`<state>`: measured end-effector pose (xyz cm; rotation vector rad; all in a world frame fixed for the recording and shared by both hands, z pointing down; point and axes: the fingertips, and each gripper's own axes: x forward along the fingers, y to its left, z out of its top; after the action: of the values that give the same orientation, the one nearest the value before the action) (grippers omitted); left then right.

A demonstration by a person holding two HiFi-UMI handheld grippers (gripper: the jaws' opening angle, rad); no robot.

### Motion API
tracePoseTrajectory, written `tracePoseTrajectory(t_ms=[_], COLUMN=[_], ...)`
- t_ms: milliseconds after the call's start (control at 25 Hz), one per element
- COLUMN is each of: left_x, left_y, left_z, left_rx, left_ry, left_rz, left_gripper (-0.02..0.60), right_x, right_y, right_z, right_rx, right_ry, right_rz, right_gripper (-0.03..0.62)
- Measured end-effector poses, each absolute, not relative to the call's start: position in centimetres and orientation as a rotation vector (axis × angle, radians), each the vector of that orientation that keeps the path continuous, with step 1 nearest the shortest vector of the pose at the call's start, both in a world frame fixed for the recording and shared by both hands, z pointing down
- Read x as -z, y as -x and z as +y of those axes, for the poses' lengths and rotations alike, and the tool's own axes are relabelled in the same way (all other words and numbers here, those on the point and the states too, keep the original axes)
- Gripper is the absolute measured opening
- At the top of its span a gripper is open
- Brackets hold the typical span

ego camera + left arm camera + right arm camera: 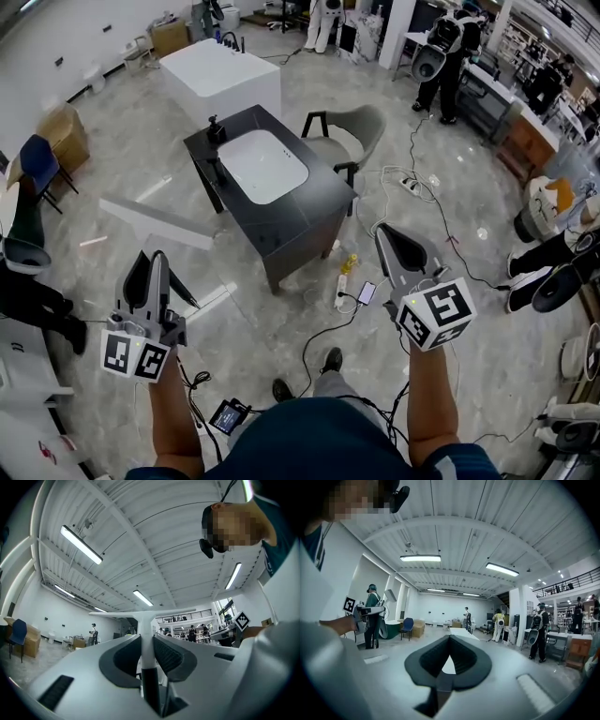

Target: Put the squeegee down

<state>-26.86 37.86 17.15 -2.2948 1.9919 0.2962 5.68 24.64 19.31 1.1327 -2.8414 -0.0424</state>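
Carrying stage: left gripper (150,261) pinching the squeegee (155,222) handle, right gripper (384,236) pressed together on nothing – next it needs lowering somewhere flat (that dark table (319,211), I'd guess).

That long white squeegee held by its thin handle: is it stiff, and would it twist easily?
Probably stiff: the squeegee shows a straight blade with no sag. It looks light, since the left gripper holds it by the narrow handle alone. The wide blade, far from the jaws, may make it twist.
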Motion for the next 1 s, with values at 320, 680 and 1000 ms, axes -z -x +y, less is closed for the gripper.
tracePoseTrajectory(t_ms=[320, 680, 1000], left_x=[-17.7, -17.6, -17.9], left_y=[23.5, 20.2, 17.4], left_z=[33.2, 29.5, 26.7], left_rx=[-0.286, -0.27, -0.255], left_ry=[2.262, 2.196, 2.161], left_rz=[2.049, 2.126, 2.168], left_gripper=[0.084, 0.084, 0.084], right_x=[-20.1, -20.8, -21.2], right_y=[-8.6, -11.3, -13.6], right_z=[17.9, 11.7, 7.7], right_rx=[0.026, 0.0, -0.016], right_ry=[-1.07, -0.977, -0.925], right_rz=[-2.875, -2.917, -2.948], right_gripper=[0.011, 0.011, 0.01])
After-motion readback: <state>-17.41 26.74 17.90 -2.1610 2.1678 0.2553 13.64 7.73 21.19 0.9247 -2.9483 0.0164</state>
